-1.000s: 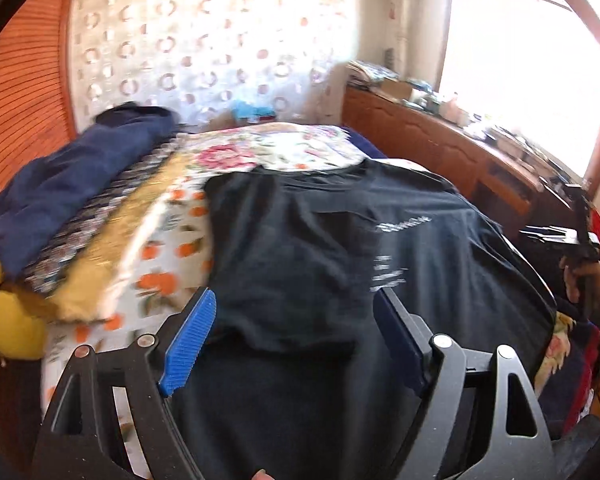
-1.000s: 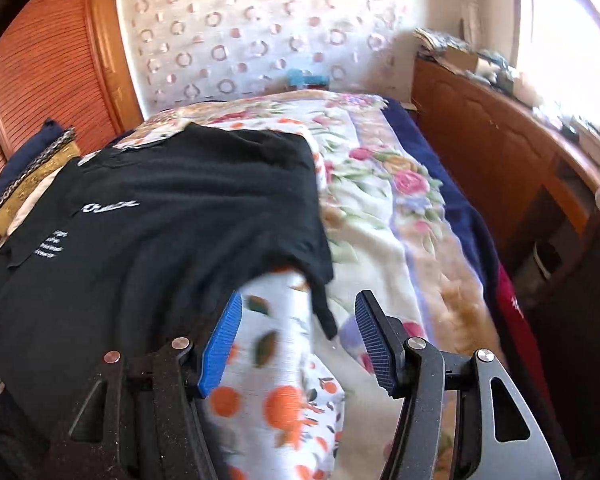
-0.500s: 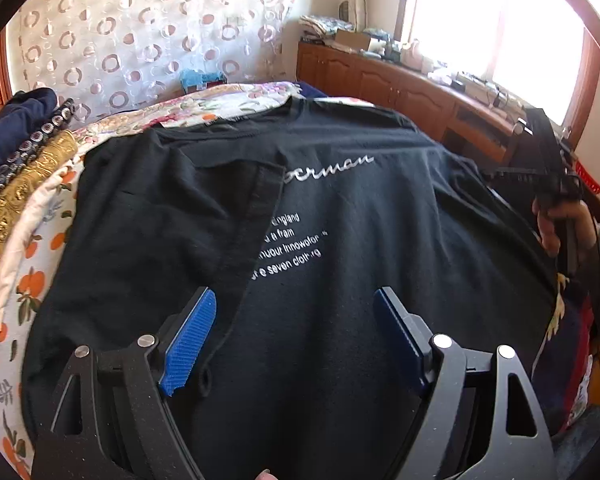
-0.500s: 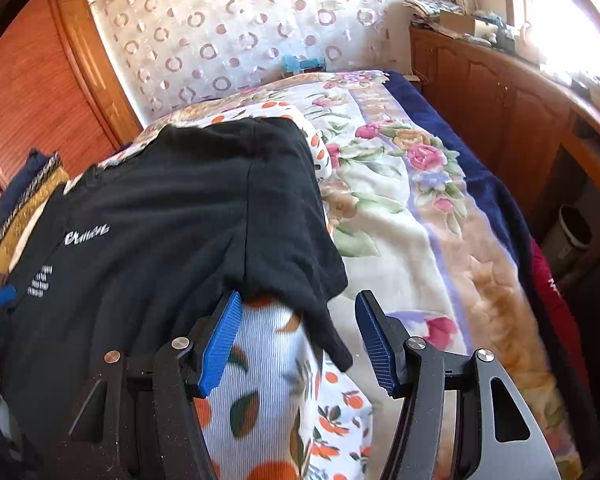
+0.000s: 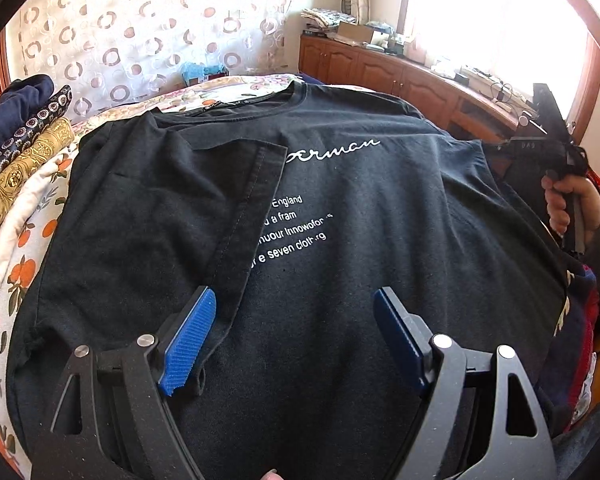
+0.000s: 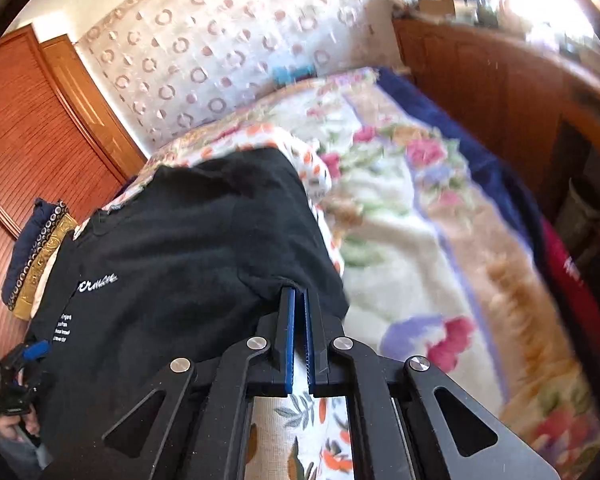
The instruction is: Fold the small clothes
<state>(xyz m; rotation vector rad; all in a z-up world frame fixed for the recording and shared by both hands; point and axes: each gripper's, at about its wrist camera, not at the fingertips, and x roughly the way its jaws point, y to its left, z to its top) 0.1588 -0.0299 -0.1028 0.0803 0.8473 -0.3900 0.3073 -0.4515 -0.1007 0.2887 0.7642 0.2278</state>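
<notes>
Right tool (image 6: pixel 297 332) is seen clamped flat on the sleeve hem of the black T-shirt (image 5: pixel 340 240); left tool (image 5: pixel 296 340) is held wide apart, empty, above the shirt's lower front. The shirt is spread print-up across the bed (image 6: pixel 400 248). One sleeve (image 5: pixel 204 208) is judged already folded inward; the other sleeve and the body folds remain. That folded sleeve is shown only in the left view, the grip only in the right.

At two o'clock we see a bright window (image 5: pixel 496 20) above wooden cabinets (image 5: pixel 384 68); a circle-patterned curtain (image 5: pixel 140 36) hangs at eleven.
</notes>
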